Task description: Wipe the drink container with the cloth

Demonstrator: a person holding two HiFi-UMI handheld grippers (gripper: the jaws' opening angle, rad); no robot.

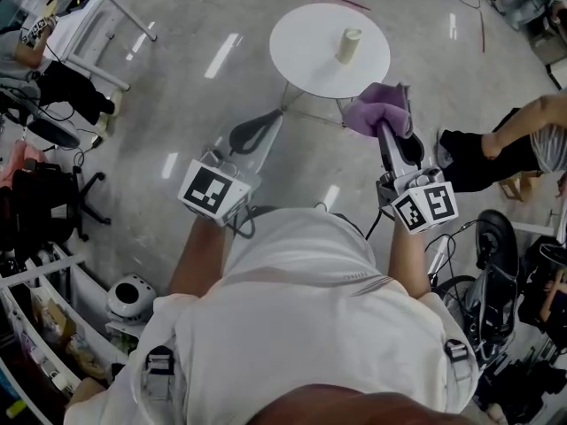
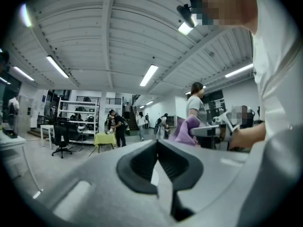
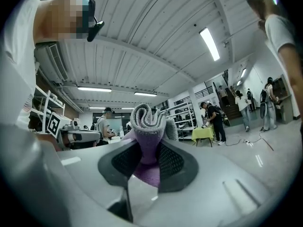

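A pale, cylindrical drink container stands upright on a round white table ahead of me in the head view. My right gripper is shut on a purple cloth, held up near the table's near edge. In the right gripper view the cloth bunches up between the jaws of the right gripper. My left gripper is held left of it, off the table, shut with nothing in it. The left gripper view points up across the room, with the left gripper closed and the cloth seen to the right.
A white desk and a black office chair stand at the left. A seated person is close on the right. Shelving and a white round object lie at lower left. Several people and a yellow table are across the room.
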